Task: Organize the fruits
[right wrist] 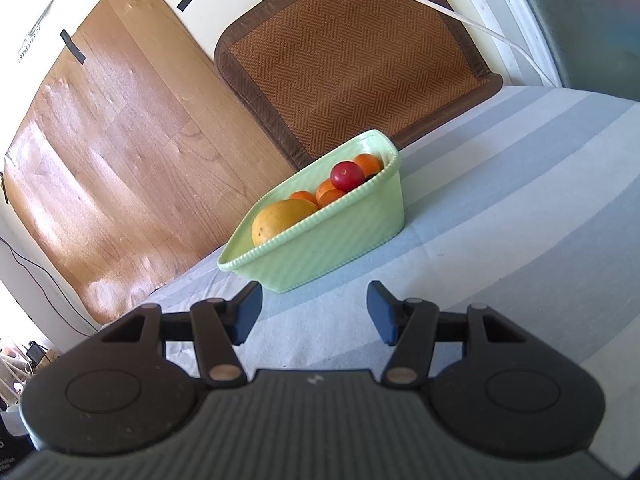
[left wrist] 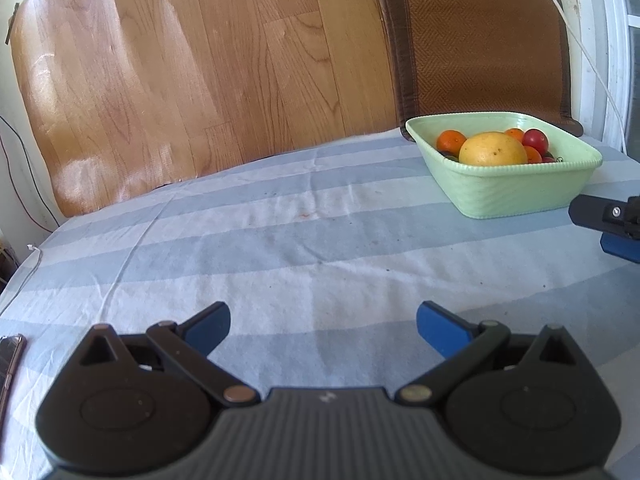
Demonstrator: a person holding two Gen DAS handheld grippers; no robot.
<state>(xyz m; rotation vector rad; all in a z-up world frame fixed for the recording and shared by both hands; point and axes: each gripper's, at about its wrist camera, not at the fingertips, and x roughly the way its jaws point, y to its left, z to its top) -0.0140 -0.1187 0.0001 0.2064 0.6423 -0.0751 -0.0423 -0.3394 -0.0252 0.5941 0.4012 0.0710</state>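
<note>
A pale green bowl [left wrist: 512, 194] stands on the striped tablecloth at the far right; it also shows in the right wrist view [right wrist: 340, 236]. In it lie a large yellow fruit [left wrist: 493, 149] [right wrist: 280, 218], several oranges [left wrist: 451, 141] [right wrist: 368, 164] and a red fruit [left wrist: 536, 140] [right wrist: 347, 176]. My left gripper [left wrist: 323, 330] is open and empty, low over the cloth, well to the left of the bowl. My right gripper [right wrist: 314, 312] is open and empty just in front of the bowl; its finger [left wrist: 604, 220] shows at the right edge of the left wrist view.
A blue and white striped cloth [left wrist: 280, 248] covers the table. A wood-pattern sheet [left wrist: 192, 72] and a brown woven mat [left wrist: 480, 40] lean on the wall behind. A white cable [left wrist: 580, 40] hangs at the right. A dark flat object [left wrist: 10, 360] lies at the left edge.
</note>
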